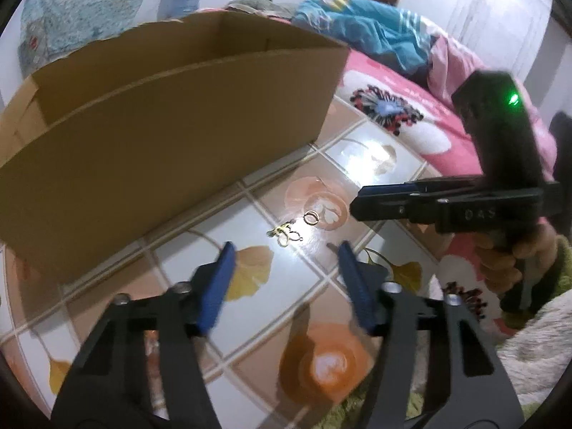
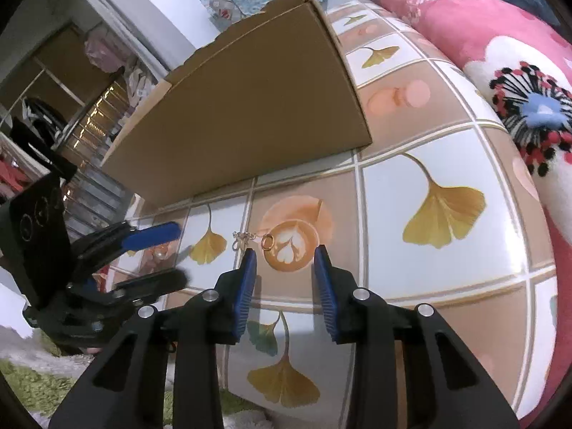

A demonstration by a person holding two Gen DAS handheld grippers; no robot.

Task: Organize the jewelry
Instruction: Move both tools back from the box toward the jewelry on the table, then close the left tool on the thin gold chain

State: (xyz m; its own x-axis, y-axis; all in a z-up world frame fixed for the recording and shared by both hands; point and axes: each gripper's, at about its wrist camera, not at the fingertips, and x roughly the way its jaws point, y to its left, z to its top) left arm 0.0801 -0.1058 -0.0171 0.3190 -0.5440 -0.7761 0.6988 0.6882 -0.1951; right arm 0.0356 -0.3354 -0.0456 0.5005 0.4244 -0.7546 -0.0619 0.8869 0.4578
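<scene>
A gold ring (image 1: 311, 217) and a small tangle of gold jewelry (image 1: 286, 234) lie on the tiled tabletop (image 1: 200, 250), in front of an open cardboard box (image 1: 161, 125). My left gripper (image 1: 286, 245) hovers just short of the tangle, open, with nothing between its blue pads. The right gripper (image 1: 357, 200) reaches in from the right, held by a person's hand (image 1: 507, 261). In the right wrist view the ring (image 2: 267, 241) and the tangle (image 2: 241, 238) lie just beyond my right gripper (image 2: 286, 250), which stands open and empty. The left gripper (image 2: 180, 253) is at the left, the box (image 2: 250, 107) behind.
Pink floral bedding (image 1: 393, 107) (image 2: 482, 35) borders the table on the right. The box wall stands close behind the jewelry. Green shaggy rug (image 2: 35, 386) lies below the table's near edge. A small pearl-like piece (image 2: 159, 254) sits by the left gripper.
</scene>
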